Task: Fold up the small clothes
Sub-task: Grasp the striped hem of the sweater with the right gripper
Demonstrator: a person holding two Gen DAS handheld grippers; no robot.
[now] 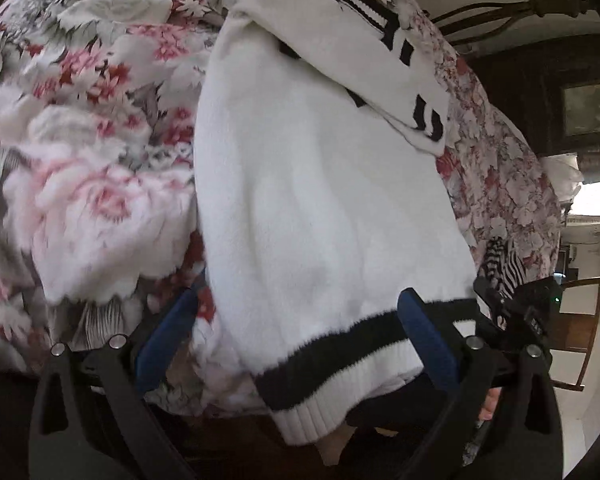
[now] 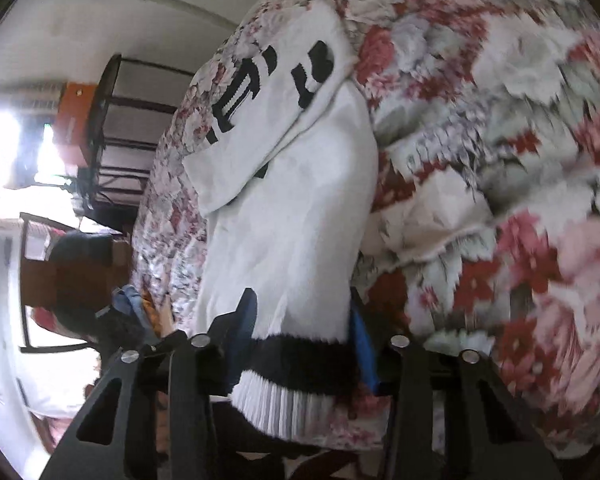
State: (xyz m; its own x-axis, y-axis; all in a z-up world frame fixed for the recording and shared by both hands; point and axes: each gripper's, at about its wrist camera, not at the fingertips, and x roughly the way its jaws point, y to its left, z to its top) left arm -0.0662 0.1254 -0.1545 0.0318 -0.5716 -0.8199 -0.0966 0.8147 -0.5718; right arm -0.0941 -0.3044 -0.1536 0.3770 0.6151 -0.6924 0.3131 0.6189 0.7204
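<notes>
Right wrist view: the right gripper [image 2: 300, 316] squeezes the white sweater's [image 2: 284, 224] striped hem. The left gripper [image 1: 300, 312] stands open around that hem, on the flowery blanket [image 1: 80, 128].

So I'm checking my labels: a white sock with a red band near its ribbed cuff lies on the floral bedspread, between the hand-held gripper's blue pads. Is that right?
Not quite: the band near the cuff is black, not red. The right wrist view shows the white sock with the black band above its ribbed cuff, lying on the floral bedspread between the blue pads of the right hand-held gripper.
</notes>
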